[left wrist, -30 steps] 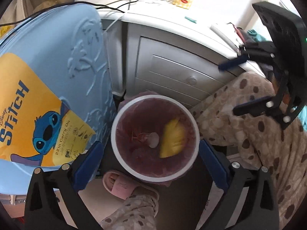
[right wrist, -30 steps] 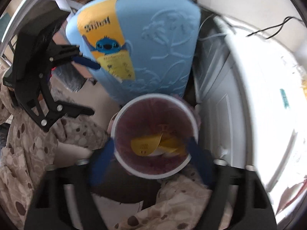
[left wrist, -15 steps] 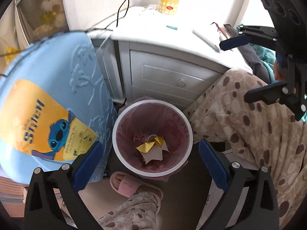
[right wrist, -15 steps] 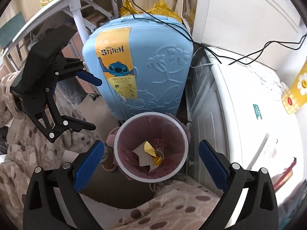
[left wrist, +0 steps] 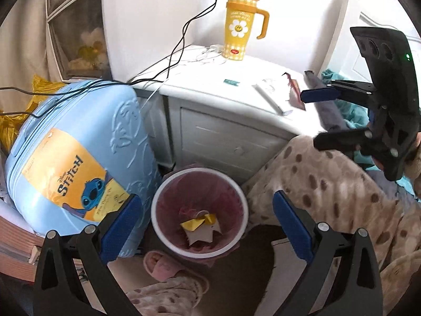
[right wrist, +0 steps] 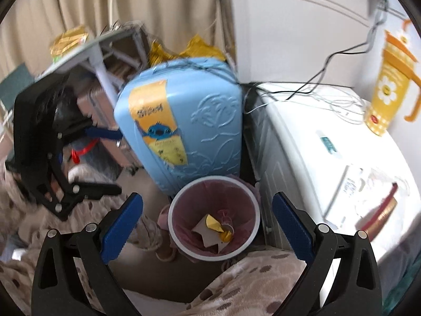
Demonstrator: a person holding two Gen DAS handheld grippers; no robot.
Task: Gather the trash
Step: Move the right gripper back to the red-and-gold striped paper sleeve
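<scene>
A white-rimmed trash bin [left wrist: 158, 223] with a pink liner stands on the floor between a blue suitcase and a white nightstand; it also shows in the right wrist view [right wrist: 181, 200]. Yellow and pale paper scraps [left wrist: 201, 226] lie at its bottom, also seen from the right [right wrist: 214, 230]. My left gripper [left wrist: 206, 220] is open and empty, held high above the bin. My right gripper [right wrist: 208, 222] is open and empty, also well above the bin. The right gripper shows at the right of the left wrist view [left wrist: 322, 117]. The left gripper shows at the left of the right wrist view [right wrist: 118, 162].
A blue Stitch suitcase [left wrist: 79, 158] leans left of the bin. The white nightstand [left wrist: 236, 100] carries a yellow tumbler [left wrist: 239, 34], cables, papers and a dark red item [left wrist: 296, 92]. A pink slipper [left wrist: 163, 263] and spotted pyjama legs [left wrist: 329, 184] are beside the bin.
Both grippers have risen and pulled back from the bin, so it looks smaller. The yellow scrap has settled at the bin's bottom. The right wrist view has swung up toward the nightstand.
</scene>
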